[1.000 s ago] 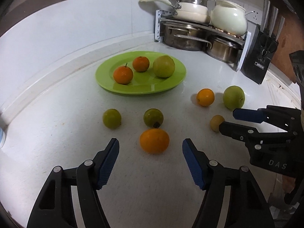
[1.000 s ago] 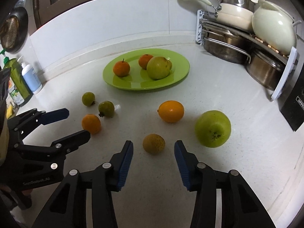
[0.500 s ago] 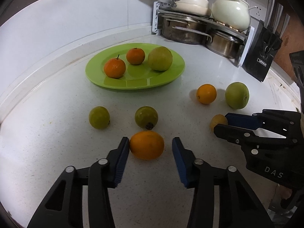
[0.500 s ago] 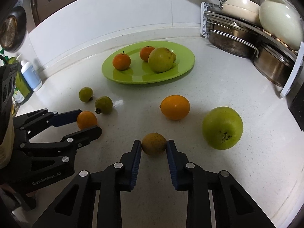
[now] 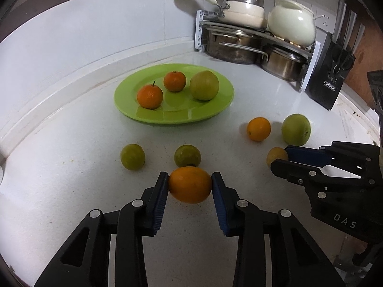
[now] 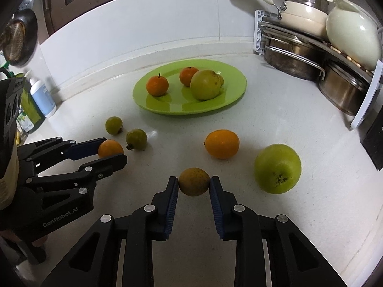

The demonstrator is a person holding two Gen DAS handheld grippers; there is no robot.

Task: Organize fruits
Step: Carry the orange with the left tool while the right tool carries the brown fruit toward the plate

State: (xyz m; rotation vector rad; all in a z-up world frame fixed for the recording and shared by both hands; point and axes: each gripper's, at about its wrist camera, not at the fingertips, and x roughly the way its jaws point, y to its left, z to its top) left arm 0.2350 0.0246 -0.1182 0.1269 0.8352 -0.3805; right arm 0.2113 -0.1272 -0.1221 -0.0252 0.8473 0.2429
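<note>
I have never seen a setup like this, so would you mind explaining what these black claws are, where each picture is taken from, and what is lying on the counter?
They are handheld two-finger grippers; a person holds one in each hand. Each carries a fisheye camera looking along its fingers, so each picture shows one gripper up close and the other at the side.

The left gripper is shut on an orange. The right gripper is shut on a small brownish fruit.

On the white counter a green plate holds two mandarins and a greenish fruit. Loose nearby lie two small green fruits, another orange and a large green fruit.
</note>
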